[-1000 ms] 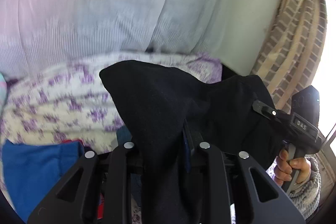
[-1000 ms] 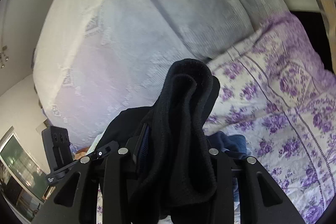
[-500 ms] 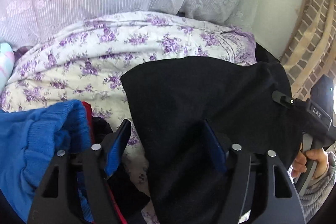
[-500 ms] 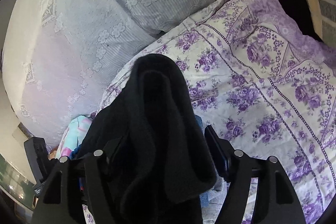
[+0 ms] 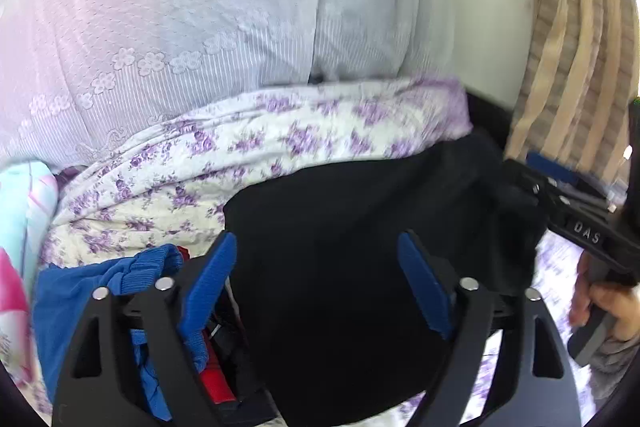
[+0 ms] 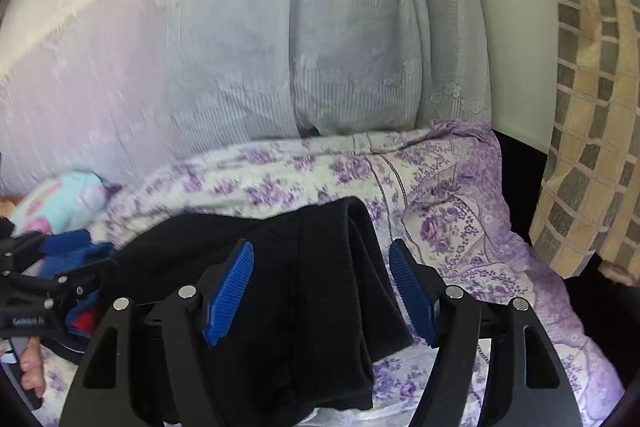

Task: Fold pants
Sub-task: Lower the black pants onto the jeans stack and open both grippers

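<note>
Black pants [image 5: 352, 259] lie folded in a thick bundle on the floral bedspread [image 5: 248, 151]. My left gripper [image 5: 317, 239] has its jaws opening, its blue pads [image 5: 212, 279] standing wide on either side of the cloth without pressing it. In the right wrist view the pants' folded end [image 6: 320, 291] lies between my right gripper's [image 6: 320, 247] spread pads [image 6: 412, 291], which stand clear of the fabric. The right gripper's body [image 5: 580, 227] shows at the pants' right end, held by a hand [image 5: 608, 303]. The left gripper [image 6: 40, 291] shows at the left.
A blue knit garment [image 5: 100, 291] and something red [image 5: 214, 383] are heaped left of the pants. White lace pillows [image 5: 200, 27] rise behind the bedspread. A pale blue and pink cloth [image 5: 24, 211] lies far left. A checked curtain [image 6: 592, 107] hangs at the right.
Both grippers went from shut on the lifted black pants to wide open. The pants have dropped and now lie flatter on the bedspread. Both views swung and levelled.
</note>
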Demonstrator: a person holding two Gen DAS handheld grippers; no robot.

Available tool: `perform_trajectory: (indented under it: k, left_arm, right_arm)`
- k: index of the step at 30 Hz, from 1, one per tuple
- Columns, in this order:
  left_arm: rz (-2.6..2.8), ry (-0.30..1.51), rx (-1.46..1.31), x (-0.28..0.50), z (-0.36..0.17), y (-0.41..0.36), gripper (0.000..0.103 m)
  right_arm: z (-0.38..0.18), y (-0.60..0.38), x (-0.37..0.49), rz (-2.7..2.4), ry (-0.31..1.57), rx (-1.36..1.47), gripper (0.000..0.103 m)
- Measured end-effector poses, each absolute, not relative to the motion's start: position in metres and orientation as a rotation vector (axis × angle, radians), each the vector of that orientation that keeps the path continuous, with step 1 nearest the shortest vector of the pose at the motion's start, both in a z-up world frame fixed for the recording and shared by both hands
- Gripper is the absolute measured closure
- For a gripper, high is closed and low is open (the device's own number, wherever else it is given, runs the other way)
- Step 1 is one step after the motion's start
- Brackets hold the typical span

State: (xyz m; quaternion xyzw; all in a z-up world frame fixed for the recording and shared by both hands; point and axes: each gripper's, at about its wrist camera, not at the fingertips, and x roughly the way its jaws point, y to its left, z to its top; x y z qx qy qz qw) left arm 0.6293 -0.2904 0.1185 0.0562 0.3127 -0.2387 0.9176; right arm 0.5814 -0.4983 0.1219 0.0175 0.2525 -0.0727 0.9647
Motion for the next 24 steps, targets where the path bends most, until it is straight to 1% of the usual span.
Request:
perform_trajectory:
  k: [3, 5, 7, 10, 13, 16, 17, 18, 19, 20, 21, 24]
  left_arm:
    - [-0.478, 0.746, 0.143, 0.645, 0.090, -0.302, 0.022]
    - [-0.454, 0.745, 0.200, 0.648, 0.072, -0.308, 0.021]
    - [-0.444, 0.706, 0.230, 0.643, 0.066, -0.310, 0.021]
    - [-0.446, 0.706, 0.209, 0.638, 0.069, -0.308, 0.021]
    - [-0.451, 0.692, 0.184, 0.628, 0.084, -0.301, 0.021]
    - [-0.430, 0.630, 0.150, 0.602, 0.107, -0.288, 0.021]
    - [-0.410, 0.600, 0.134, 0.590, 0.116, -0.281, 0.018]
    - [-0.392, 0.578, 0.122, 0.578, 0.123, -0.275, 0.015]
    - [-0.373, 0.557, 0.108, 0.564, 0.129, -0.269, 0.009]
    - [-0.354, 0.528, 0.088, 0.545, 0.135, -0.262, 0.006]
    - [-0.337, 0.500, 0.069, 0.524, 0.138, -0.255, 0.005]
    - [-0.308, 0.463, 0.036, 0.471, 0.137, -0.239, 0.005]
  right_arm:
    - [0.098, -0.506, 0.606, -0.188, 0.620, 0.056, 0.031]
    - [0.086, -0.506, 0.607, -0.195, 0.616, 0.043, 0.032]
    - [0.084, -0.507, 0.604, -0.193, 0.601, 0.050, 0.031]
    - [0.091, -0.508, 0.601, -0.182, 0.599, 0.068, 0.030]
    - [0.113, -0.504, 0.578, -0.157, 0.503, 0.072, 0.030]
    - [0.140, -0.497, 0.543, -0.130, 0.434, 0.100, 0.030]
    - [0.147, -0.493, 0.532, -0.124, 0.416, 0.100, 0.026]
    - [0.156, -0.485, 0.515, -0.114, 0.390, 0.094, 0.019]
    - [0.162, -0.477, 0.497, -0.111, 0.360, 0.089, 0.015]
    - [0.167, -0.467, 0.474, -0.112, 0.320, 0.086, 0.007]
    - [0.168, -0.460, 0.457, -0.109, 0.290, 0.087, 0.003]
    - [0.160, -0.437, 0.403, -0.104, 0.221, 0.110, 0.003]
